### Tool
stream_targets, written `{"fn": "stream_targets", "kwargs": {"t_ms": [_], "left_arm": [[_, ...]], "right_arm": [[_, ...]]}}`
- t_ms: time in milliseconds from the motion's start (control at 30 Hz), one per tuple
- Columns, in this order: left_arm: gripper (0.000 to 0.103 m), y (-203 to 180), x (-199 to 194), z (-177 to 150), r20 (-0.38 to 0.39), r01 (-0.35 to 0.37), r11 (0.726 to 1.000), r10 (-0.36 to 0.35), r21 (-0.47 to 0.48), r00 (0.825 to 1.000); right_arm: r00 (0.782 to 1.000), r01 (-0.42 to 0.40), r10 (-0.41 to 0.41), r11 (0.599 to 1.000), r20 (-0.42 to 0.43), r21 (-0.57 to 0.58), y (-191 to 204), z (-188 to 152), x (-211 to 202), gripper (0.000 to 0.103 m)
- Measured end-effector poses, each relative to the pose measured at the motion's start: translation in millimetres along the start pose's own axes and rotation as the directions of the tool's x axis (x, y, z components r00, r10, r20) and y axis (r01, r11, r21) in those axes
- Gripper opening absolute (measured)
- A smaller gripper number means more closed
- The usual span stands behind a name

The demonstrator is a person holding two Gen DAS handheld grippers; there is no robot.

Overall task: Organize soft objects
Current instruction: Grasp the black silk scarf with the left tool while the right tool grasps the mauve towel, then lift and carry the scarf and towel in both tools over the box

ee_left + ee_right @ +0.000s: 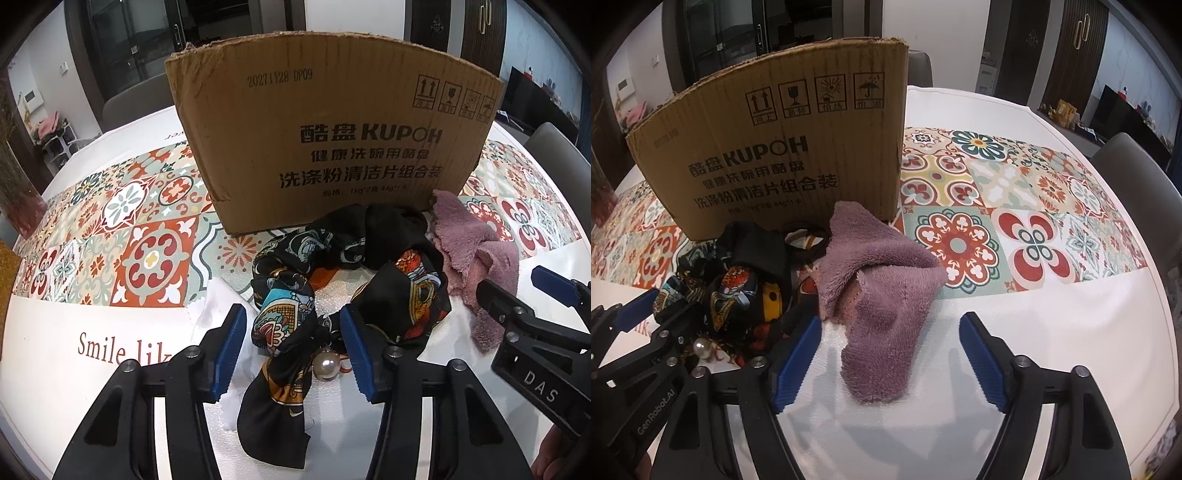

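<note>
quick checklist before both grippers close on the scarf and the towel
1. Patterned scarf between left gripper pads: ok.
2. Left pads pressing the scarf: not ok, gaps on both sides.
3. Purple towel between right gripper pads: ok, still ungripped.
4. Pearl charm clear of the left pads: cannot tell, it sits close to one.
5. Cardboard box upright behind both: ok.
6. Box inside free: cannot tell.
</note>
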State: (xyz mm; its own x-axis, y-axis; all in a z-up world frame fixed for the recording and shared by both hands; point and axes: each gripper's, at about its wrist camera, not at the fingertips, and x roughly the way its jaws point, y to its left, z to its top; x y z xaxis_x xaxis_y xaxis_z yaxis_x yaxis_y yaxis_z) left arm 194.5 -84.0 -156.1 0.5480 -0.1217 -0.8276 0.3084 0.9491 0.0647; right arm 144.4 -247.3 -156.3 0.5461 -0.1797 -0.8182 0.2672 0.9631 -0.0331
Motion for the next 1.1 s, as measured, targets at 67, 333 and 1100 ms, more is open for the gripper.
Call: {"fn": "stream_targets", "kwargs": {"t_ms": [67,333,1100], "left_arm": [[0.046,0,2,-1,-0.008,-0.001,1.000,0.001,-0.001,1.000],[0.022,0,5,-1,-0.031,0.002,1.000,-0.002,0.014,1.000],[0.005,-4,-27,12,0.025,0.043,0.999,-0.043,0.026,0.999]], "right_arm": [[1.000,-0.002,0.002,1.000,-0.016,0.003,0,0,3,0.060],[0.997,-0.019,0.022,0.999,-0.072,0.037,-7,-5,13,0.017],[0.998,-0.047,0.045,0.998,0.041,0.039,-13,10,-26,0.009]]}}
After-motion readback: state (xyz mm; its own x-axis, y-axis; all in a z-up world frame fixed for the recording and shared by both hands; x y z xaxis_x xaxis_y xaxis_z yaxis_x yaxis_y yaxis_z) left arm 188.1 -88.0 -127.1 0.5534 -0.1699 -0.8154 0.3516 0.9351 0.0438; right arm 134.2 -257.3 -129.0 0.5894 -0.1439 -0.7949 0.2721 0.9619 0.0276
